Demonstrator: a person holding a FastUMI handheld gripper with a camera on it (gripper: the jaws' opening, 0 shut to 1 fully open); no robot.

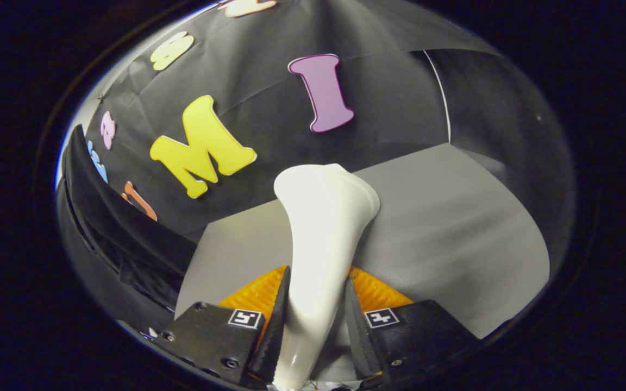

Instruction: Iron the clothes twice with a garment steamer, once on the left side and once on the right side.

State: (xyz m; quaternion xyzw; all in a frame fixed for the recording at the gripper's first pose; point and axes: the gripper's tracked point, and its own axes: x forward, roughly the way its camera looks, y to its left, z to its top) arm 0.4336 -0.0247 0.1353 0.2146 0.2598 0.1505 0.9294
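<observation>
A: Grey tabletop (454, 228) under everything, black cloth wall behind it. Main object?

B: Garment steamer (321, 228), white, glossy, smooth plastic. Narrow neck down between the fingers, widening into a flared head beyond them.

A: Gripper (315, 304) state?

B: Fingers (277, 315) closed onto the steamer's neck, one pressing each side. Held firm, nothing else between them.

A: Where does it sit?

B: Clamped between the fingers, running forward past the tips. Head ends about over the table's far edge, against the wall cloth.

A: Axis, heading?

B: Long axis follows the fingers, straight ahead with a slight lean. Flared end points away toward the wall. Can't see the head's face from here.

A: Edges, room?

B: Table's far edge meets the wall just beyond the head. Open grey surface to the right of the fingers, bare. Left of the fingers, dark clothes (123, 228) hang or drape past the table's left edge, close by. Can't tell if the steamer touches the table.
</observation>
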